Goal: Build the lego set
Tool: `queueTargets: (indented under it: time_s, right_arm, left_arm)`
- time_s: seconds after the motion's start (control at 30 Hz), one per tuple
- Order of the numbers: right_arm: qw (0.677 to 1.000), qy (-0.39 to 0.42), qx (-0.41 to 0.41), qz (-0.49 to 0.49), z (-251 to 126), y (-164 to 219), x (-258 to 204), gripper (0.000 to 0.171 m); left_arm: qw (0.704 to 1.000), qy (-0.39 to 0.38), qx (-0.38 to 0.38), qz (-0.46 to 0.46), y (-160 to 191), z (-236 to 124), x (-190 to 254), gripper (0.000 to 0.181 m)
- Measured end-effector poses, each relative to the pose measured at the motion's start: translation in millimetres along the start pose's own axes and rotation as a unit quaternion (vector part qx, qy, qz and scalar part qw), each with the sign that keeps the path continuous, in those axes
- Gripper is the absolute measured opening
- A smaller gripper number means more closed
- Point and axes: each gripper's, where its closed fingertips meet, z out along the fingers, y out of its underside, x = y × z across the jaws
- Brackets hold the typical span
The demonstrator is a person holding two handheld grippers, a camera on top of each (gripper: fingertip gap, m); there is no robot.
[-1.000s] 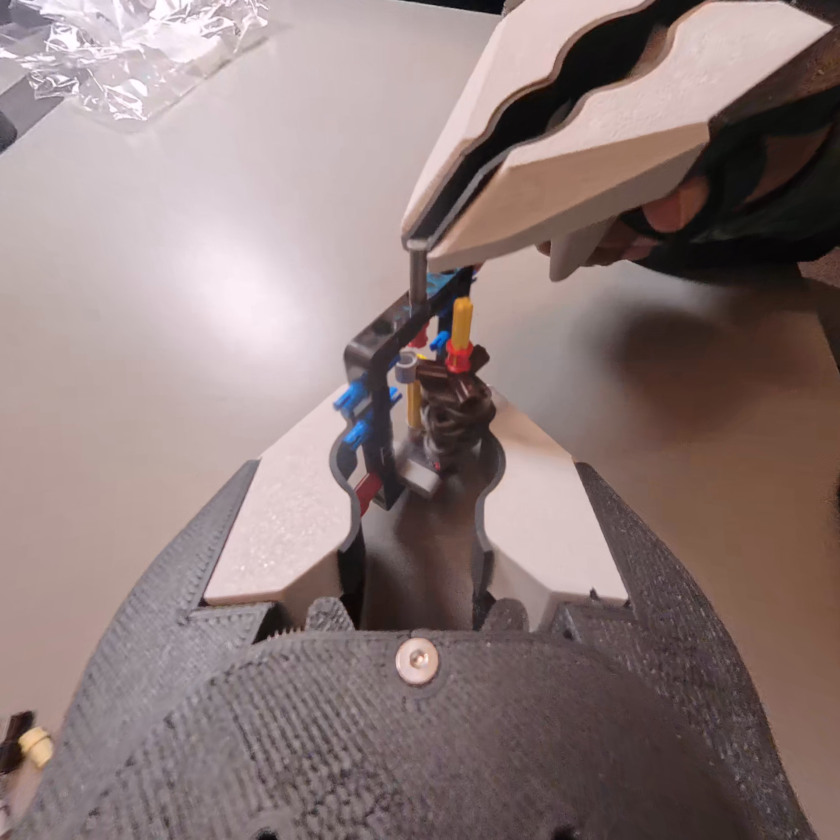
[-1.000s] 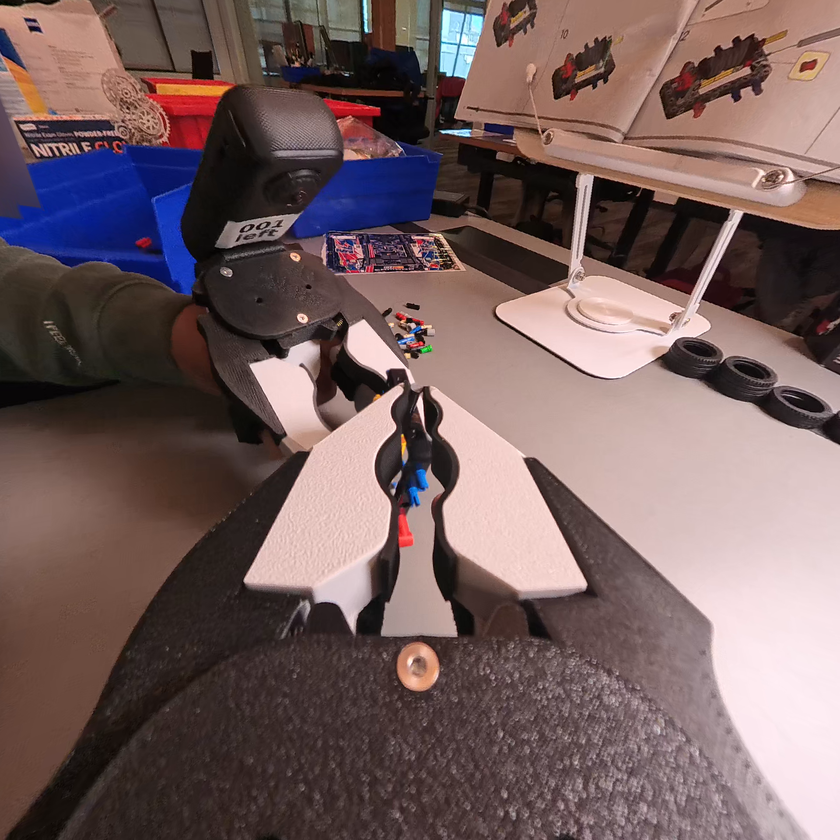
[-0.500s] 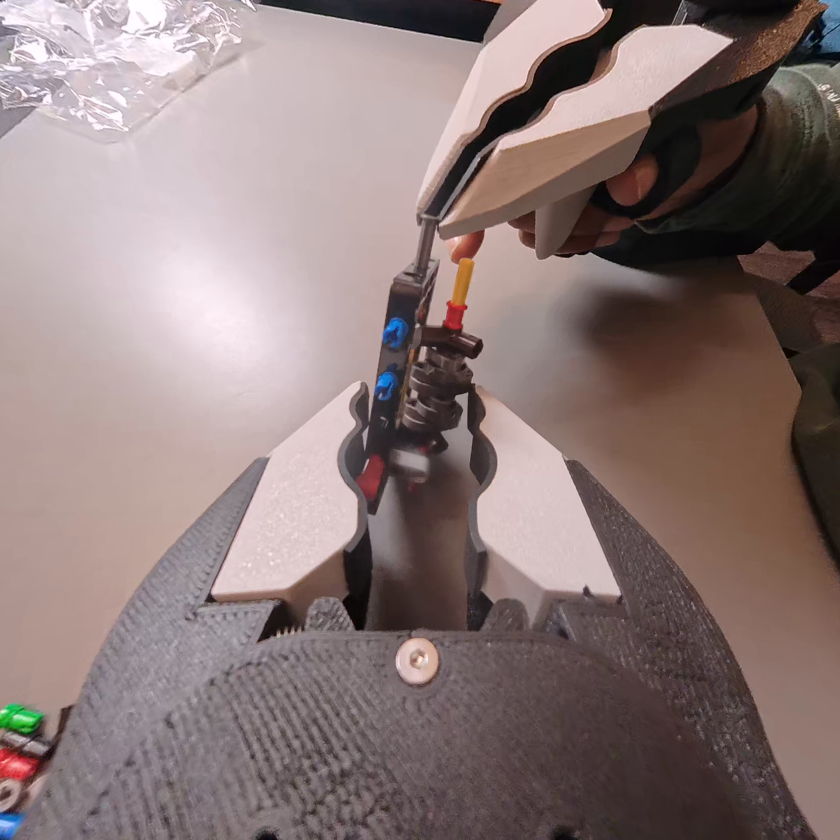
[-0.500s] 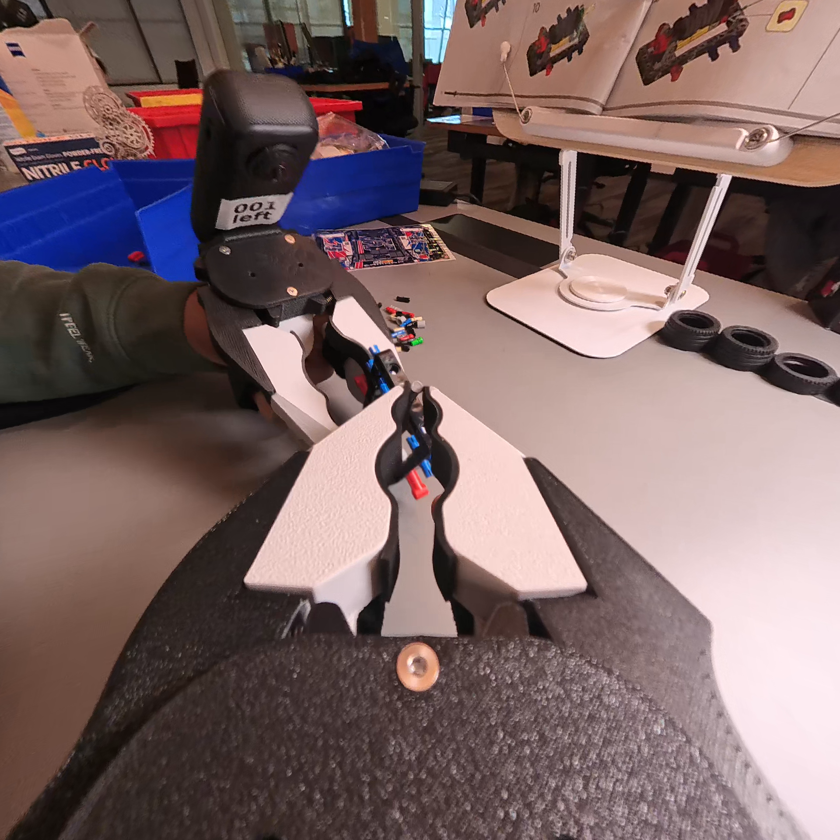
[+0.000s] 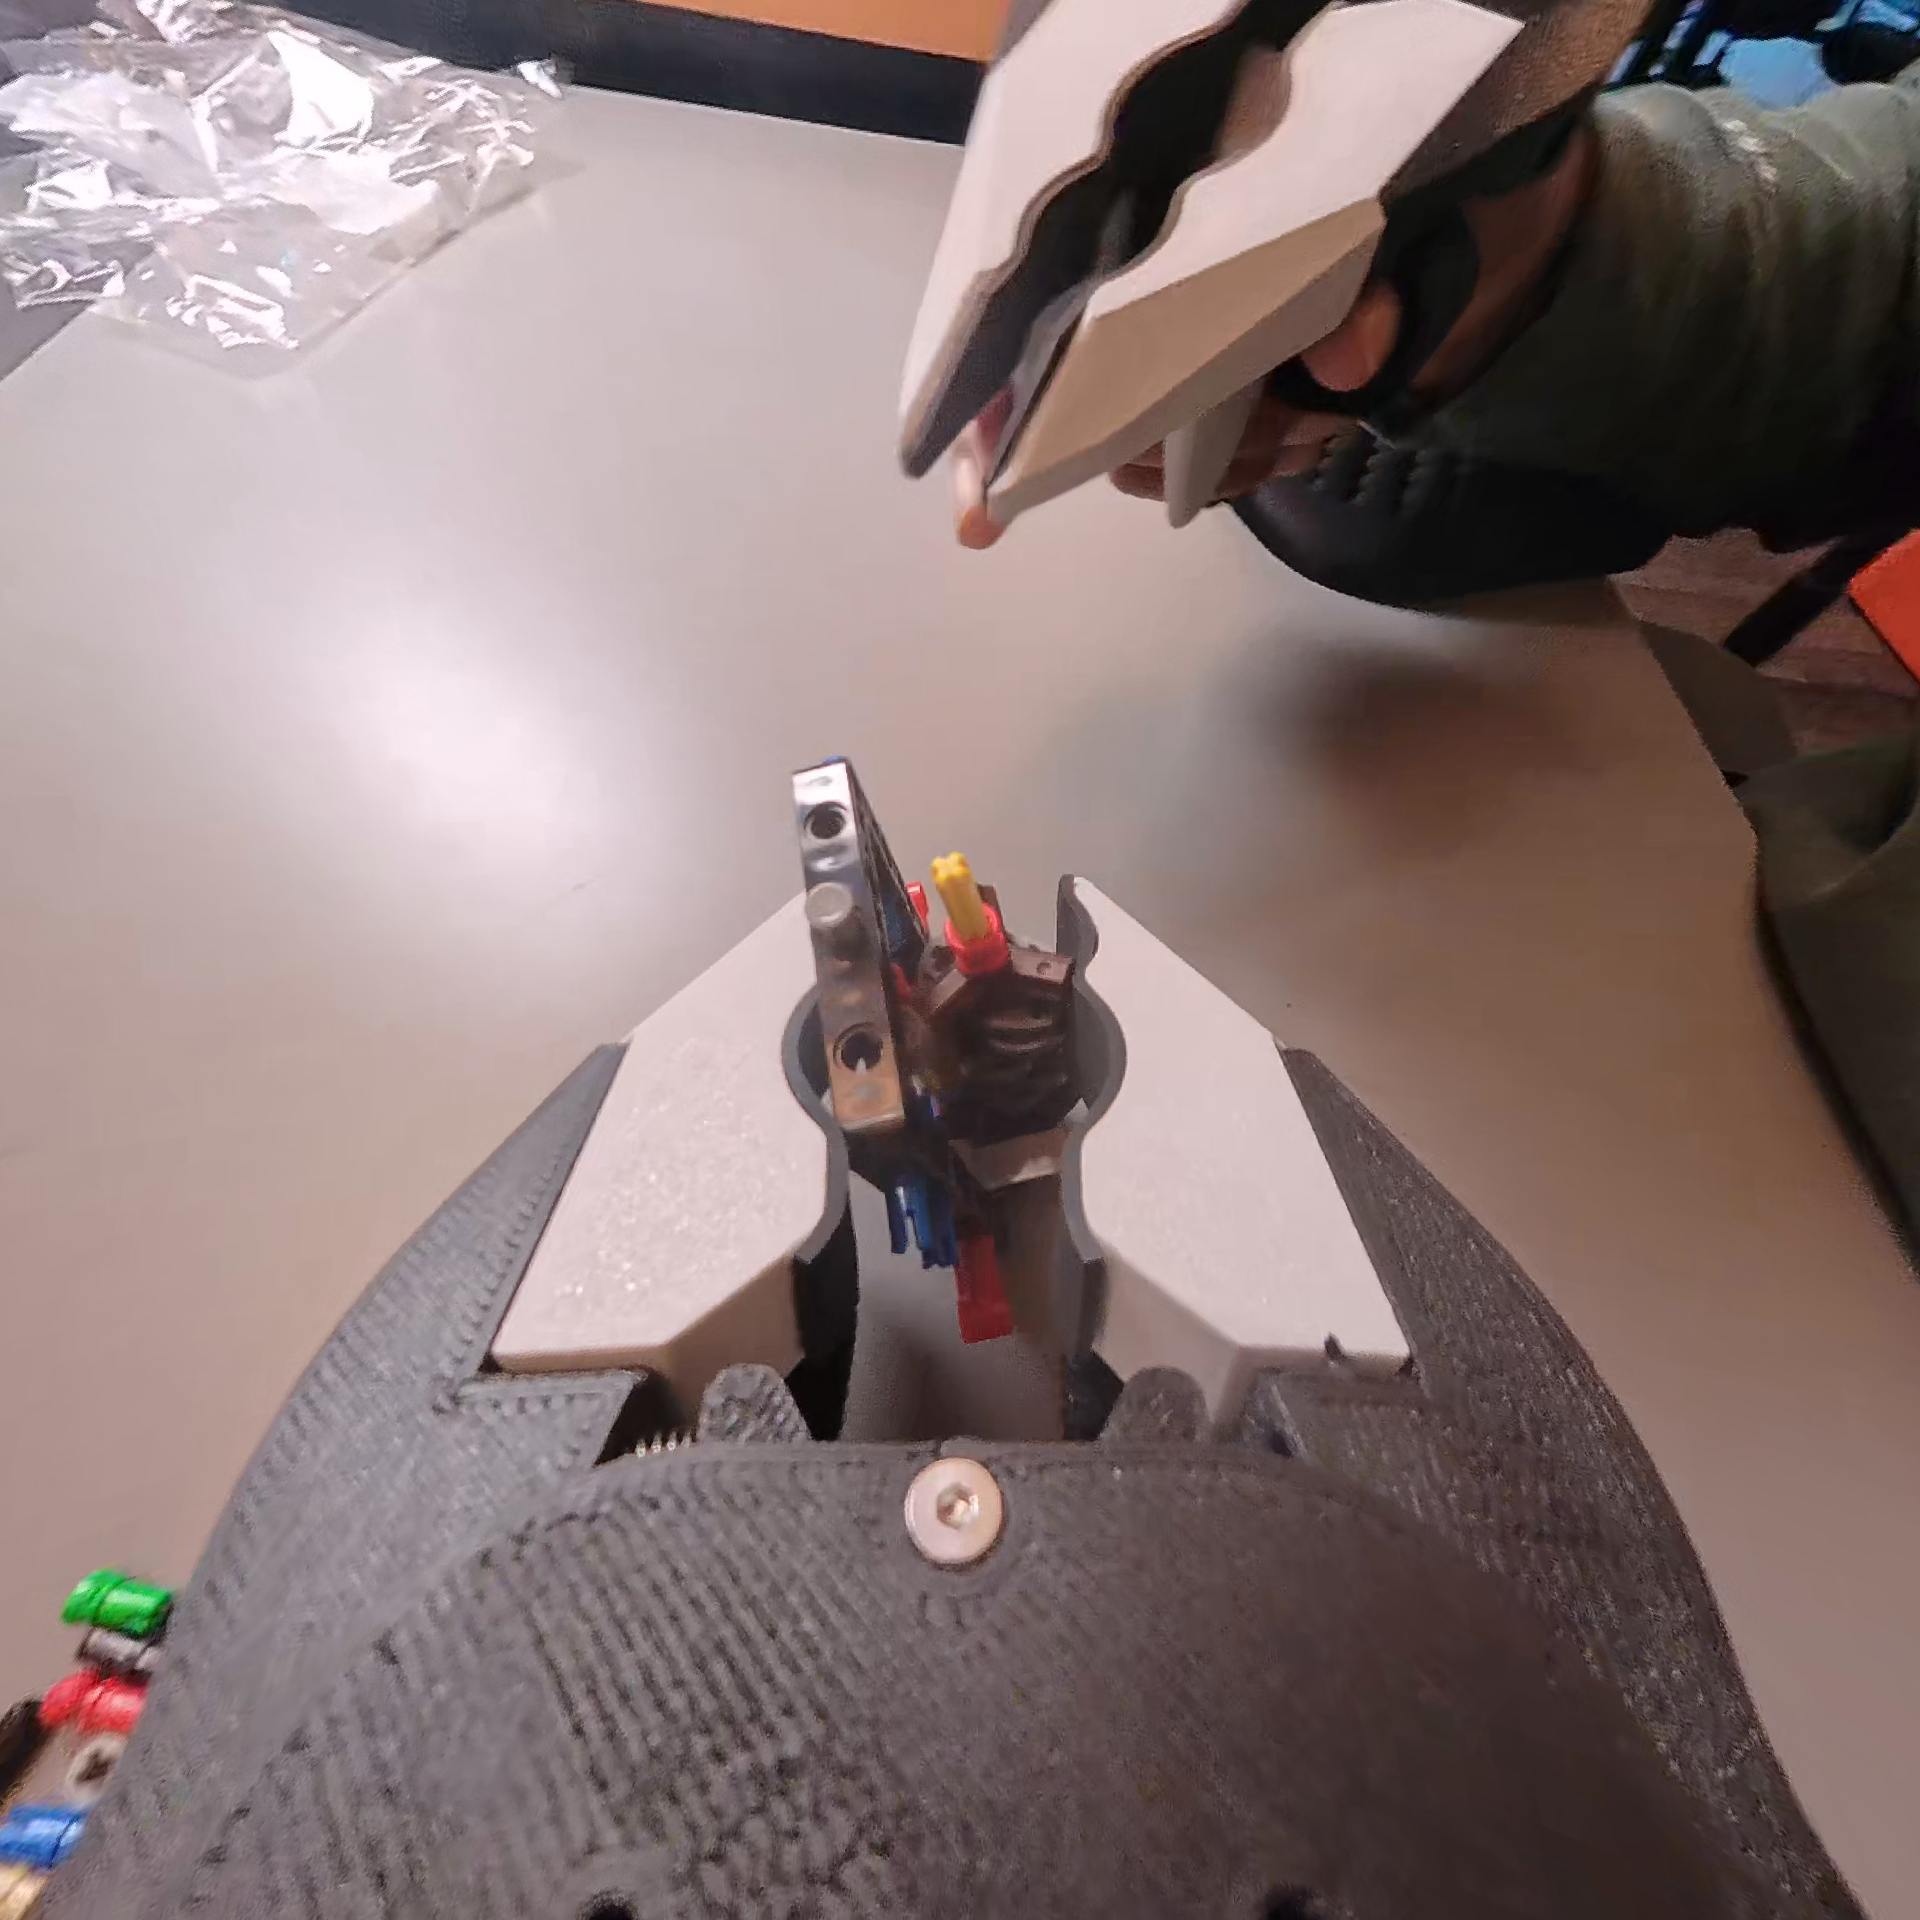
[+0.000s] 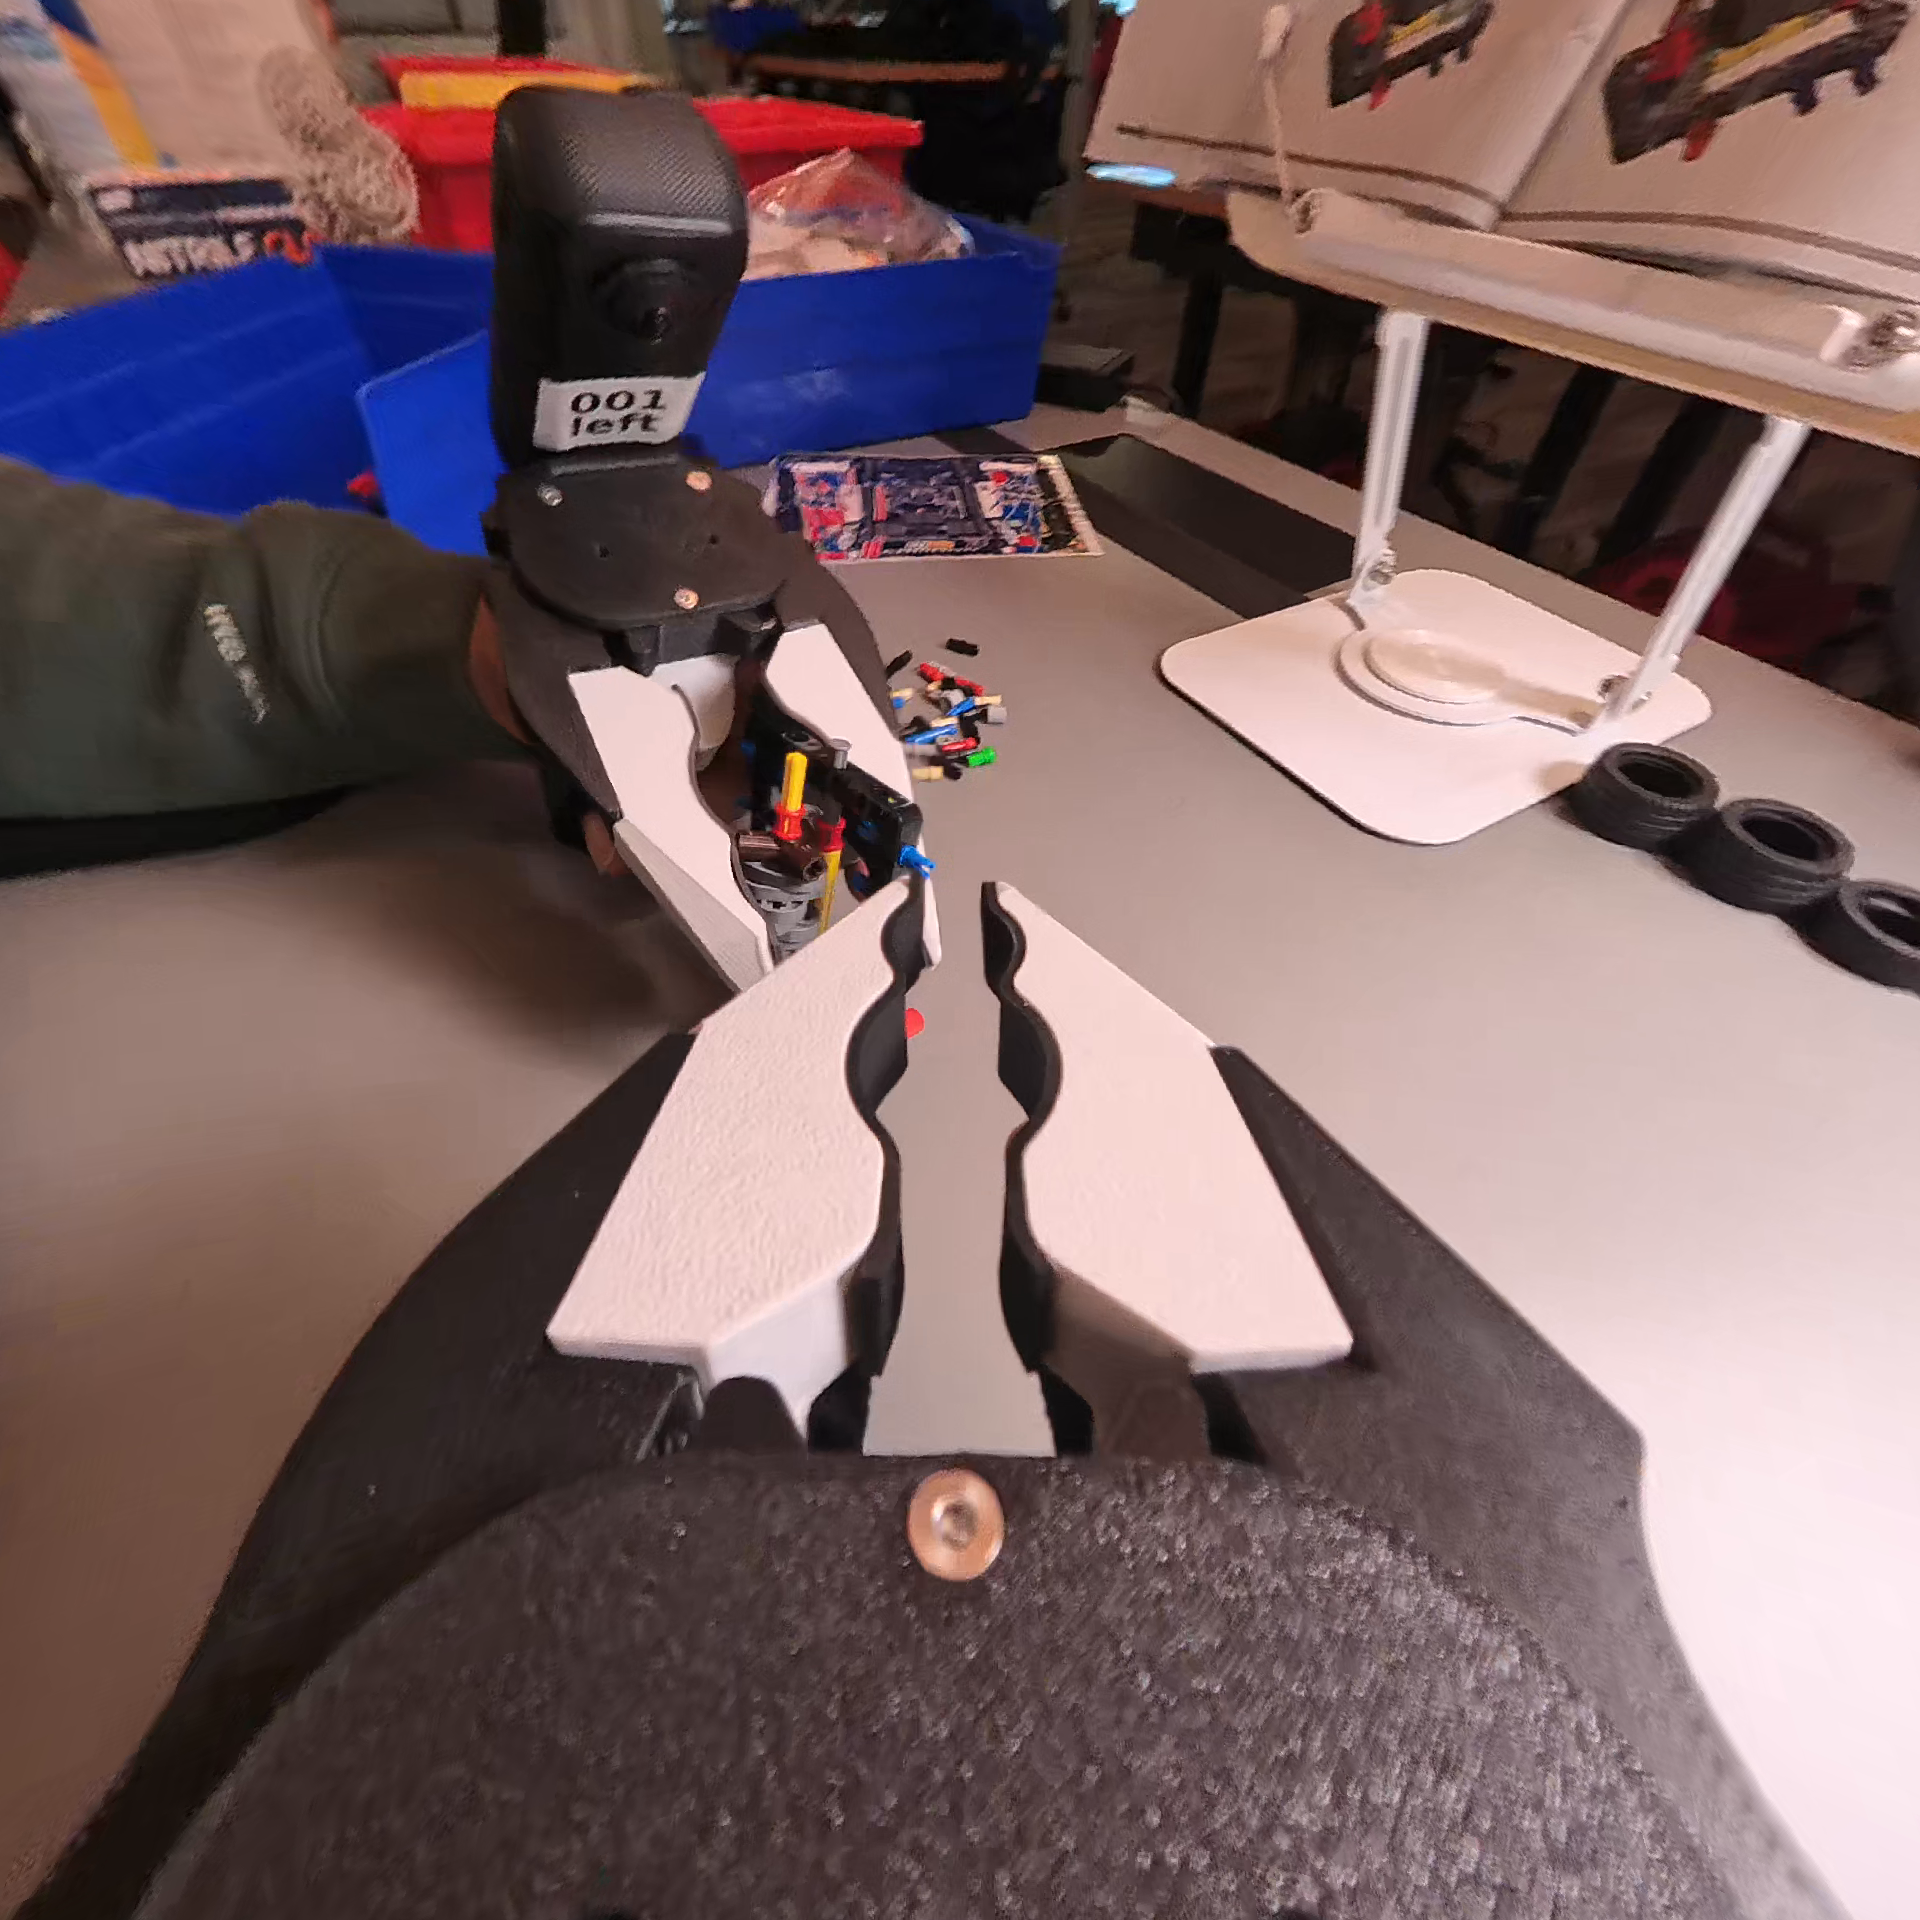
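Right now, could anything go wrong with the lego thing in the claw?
Maybe. The left claw pinches the lego build only partway down, so it might twist or slip. The yellow stick pokes up and could get knocked by the open right claw. Loose pieces could roll away.

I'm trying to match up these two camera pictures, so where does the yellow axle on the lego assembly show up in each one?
Left wrist view: yellow axle at centre, sticking up from the lego assembly between the left hand-held gripper fingers.
Right wrist view: yellow axle left of centre, above the right hand-held gripper.
Shared landmark: the red bush ringing the axle.
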Motion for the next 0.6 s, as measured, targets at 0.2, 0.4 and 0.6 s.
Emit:
queueTargets:
  time_s: [0.2,0.4,0.6]
  right_arm:
    - [0.988,-0.12,-0.056,-0.079,16.8,-6.3,-29.7,0.019]
    - [0.97,-0.18,-0.12,-0.113,22.5,10.5,-50.3,0.006]
    - [0.989,-0.052,-0.129,-0.043,17.5,12.4,-28.1,0.006]
  left_arm:
    - [0.997,0.063,0.002,0.053,-2.0,7.1,27.7,0.036]
    - [0.993,0.078,-0.005,0.089,0.0,9.0,38.8,0.038]
    - [0.998,-0.01,0.004,0.055,-3.2,-13.0,5.4,0.053]
